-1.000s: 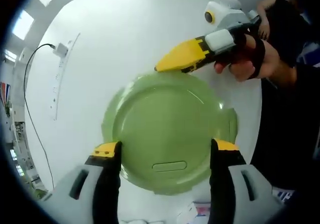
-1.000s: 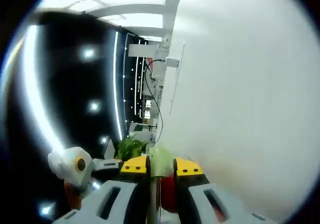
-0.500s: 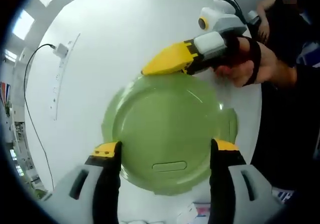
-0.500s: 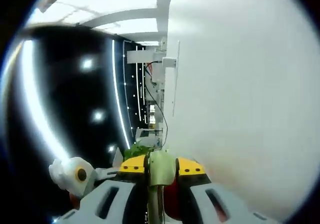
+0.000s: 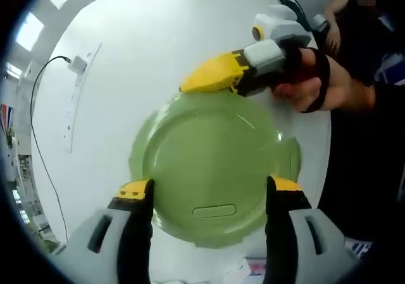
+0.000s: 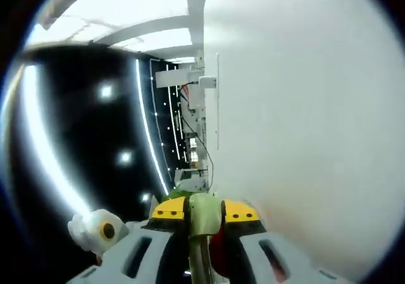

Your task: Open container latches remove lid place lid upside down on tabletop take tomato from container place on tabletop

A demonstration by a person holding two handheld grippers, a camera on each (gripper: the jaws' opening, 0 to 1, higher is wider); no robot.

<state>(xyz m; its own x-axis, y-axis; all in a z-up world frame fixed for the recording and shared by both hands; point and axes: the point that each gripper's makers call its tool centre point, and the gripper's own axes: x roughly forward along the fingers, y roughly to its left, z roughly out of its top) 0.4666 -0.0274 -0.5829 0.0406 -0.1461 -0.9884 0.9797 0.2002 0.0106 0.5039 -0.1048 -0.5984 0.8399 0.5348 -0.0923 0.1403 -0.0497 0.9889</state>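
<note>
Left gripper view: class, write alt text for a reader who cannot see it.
A round pale green plastic container lid lies on a white tabletop, framed by the left gripper's open yellow-tipped jaws. From the upper right, a hand brings the right gripper, its jaws together, to the lid's far edge.

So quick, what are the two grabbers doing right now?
Left gripper: open, fingers either side of the green lid.
Right gripper: shut on the lid's edge latch.
</note>
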